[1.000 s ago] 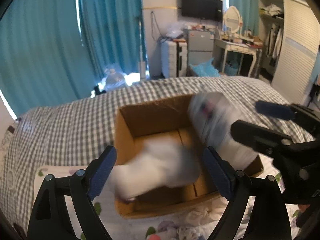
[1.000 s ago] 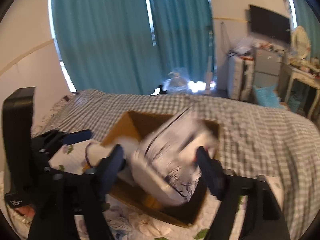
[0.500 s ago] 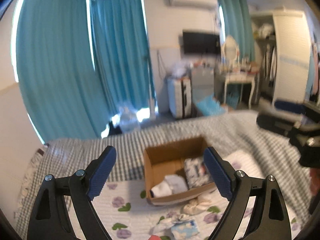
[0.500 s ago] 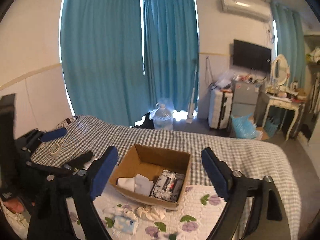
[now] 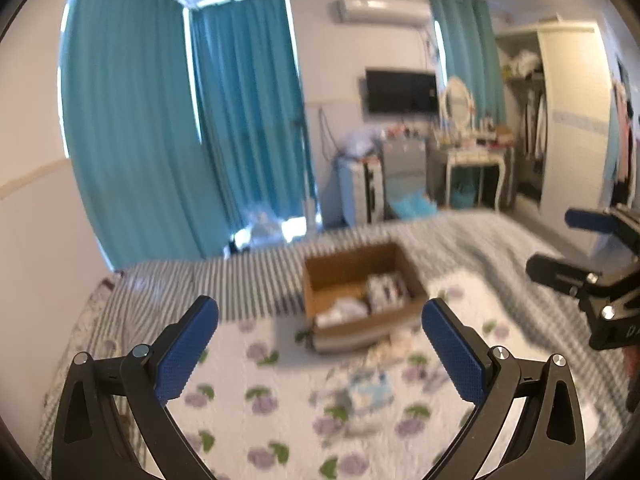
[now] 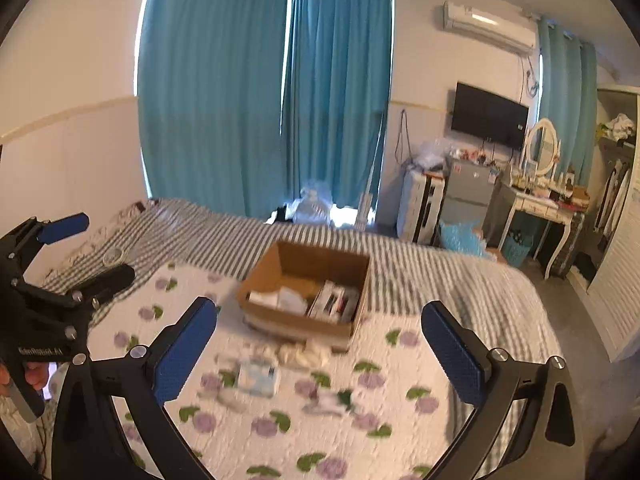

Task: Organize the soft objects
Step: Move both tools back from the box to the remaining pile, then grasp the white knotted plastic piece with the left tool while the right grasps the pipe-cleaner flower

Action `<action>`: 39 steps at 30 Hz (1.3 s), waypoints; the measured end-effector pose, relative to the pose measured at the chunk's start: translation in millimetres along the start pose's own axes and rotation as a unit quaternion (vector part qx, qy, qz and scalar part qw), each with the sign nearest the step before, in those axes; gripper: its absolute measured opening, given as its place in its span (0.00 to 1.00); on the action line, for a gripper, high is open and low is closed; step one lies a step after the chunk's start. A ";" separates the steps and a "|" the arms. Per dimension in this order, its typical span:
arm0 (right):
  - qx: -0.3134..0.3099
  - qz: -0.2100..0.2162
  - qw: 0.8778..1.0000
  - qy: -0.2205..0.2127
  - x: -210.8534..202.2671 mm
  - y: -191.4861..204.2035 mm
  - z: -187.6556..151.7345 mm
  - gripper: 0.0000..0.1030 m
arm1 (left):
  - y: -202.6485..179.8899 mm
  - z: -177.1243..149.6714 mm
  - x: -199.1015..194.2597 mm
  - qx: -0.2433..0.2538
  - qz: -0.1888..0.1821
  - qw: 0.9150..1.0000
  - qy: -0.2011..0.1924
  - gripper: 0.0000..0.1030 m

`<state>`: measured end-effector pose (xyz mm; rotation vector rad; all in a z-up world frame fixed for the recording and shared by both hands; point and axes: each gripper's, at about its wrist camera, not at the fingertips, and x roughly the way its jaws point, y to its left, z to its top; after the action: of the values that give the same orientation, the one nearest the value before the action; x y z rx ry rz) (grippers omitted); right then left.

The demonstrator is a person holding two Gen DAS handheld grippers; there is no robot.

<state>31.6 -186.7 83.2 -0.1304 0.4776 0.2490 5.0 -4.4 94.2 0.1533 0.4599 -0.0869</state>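
Observation:
A cardboard box [image 5: 394,264] [image 6: 300,324] stands on the bed and holds white folded cloth [image 6: 280,299] and a black-and-white printed bundle [image 6: 334,301]. In front of the box lie a cream crumpled cloth [image 6: 306,354], a light blue packet [image 6: 258,376] [image 5: 370,390] and small blurred pieces. My left gripper [image 5: 320,350] is open and empty, held high and back from the box; it also shows in the right wrist view [image 6: 86,246]. My right gripper [image 6: 320,350] is open and empty, also well back; it shows in the left wrist view [image 5: 568,244].
The bed has a white quilt with purple flowers [image 6: 392,400] over a grey checked sheet [image 6: 460,280]. Teal curtains [image 6: 260,100], a suitcase [image 6: 422,204], a dressing table [image 6: 536,200] and a wardrobe [image 5: 572,120] stand beyond the bed.
Both grippers let go of the white cloth and the printed bundle into the box, then pulled up and back from it. The box now looks small and far.

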 end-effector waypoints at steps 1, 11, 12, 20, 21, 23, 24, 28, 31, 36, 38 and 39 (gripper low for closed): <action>0.003 0.003 1.000 0.008 4.8 2.0 -8.8 1.00 | -1.5 -9.3 2.8 0.002 0.006 1.000 0.004 1.00; 0.015 -0.015 0.994 0.110 102.7 -12.9 -100.1 1.00 | -21.0 -106.6 79.3 -0.002 0.006 0.994 0.111 1.00; 0.018 -0.018 0.993 0.118 112.5 -18.4 -107.9 1.00 | -23.5 -113.5 88.7 -0.005 0.002 0.993 0.122 1.00; 0.053 -0.030 0.978 0.200 196.9 -56.0 -160.2 0.98 | -36.3 -176.9 160.7 -0.045 -0.003 0.975 0.220 1.00; 0.055 -0.027 0.976 0.211 207.6 -57.6 -166.2 0.97 | -35.5 -185.4 168.9 -0.059 -0.006 0.971 0.233 0.99; 0.057 -0.019 0.973 0.224 223.3 -58.8 -174.7 0.93 | -36.1 -195.7 178.4 -0.067 -0.005 0.968 0.243 0.99; 0.058 -0.017 0.972 0.227 230.0 -59.5 -177.3 0.92 | -36.3 -199.1 182.1 -0.068 -0.006 0.967 0.246 0.99; 0.069 -0.004 0.969 0.235 254.9 -63.2 -184.3 0.92 | -38.2 -214.0 198.0 -0.066 -0.013 0.963 0.260 0.99; 0.068 -0.007 0.967 0.244 270.6 -63.8 -190.5 0.83 | -36.4 -220.0 205.5 -0.074 -0.020 0.960 0.269 0.99; 0.073 0.000 0.965 0.251 278.0 -62.9 -197.1 0.72 | -34.9 -219.5 207.0 -0.081 -0.030 0.962 0.260 0.98; 0.068 -0.003 0.968 0.242 273.8 -60.8 -195.5 0.69 | -34.6 -220.1 203.0 -0.083 -0.038 0.962 0.259 0.92; 0.067 -0.004 0.970 0.235 271.5 -59.7 -194.7 0.68 | -34.2 -220.1 201.4 -0.083 -0.042 0.962 0.258 0.88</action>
<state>195.4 -223.5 -211.7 -0.0589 0.9641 0.1754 85.0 -11.3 -195.2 -0.0119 0.9933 -0.0915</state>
